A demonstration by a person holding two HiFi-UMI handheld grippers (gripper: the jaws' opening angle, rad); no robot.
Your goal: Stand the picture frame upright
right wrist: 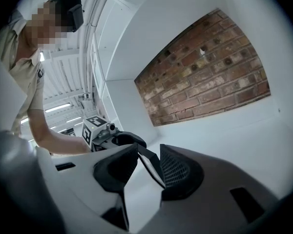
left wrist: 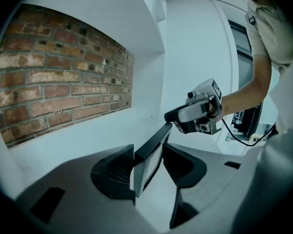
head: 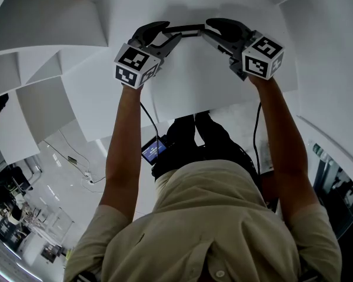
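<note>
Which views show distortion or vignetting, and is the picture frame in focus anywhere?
Head view: fisheye bows the white panels; the picture frame is just a thin dark bar against bright white. Left gripper view: black vignette at the corners, bluish cast, brick wall bowed; frame edge crisp between the fingers. Right gripper view: same vignette, frame sharp, ceiling lights bright at left.

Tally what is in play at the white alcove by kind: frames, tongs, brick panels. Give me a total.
picture frame: 1
tongs: 2, the left tongs and the right tongs
brick panel: 1
Total: 4
</note>
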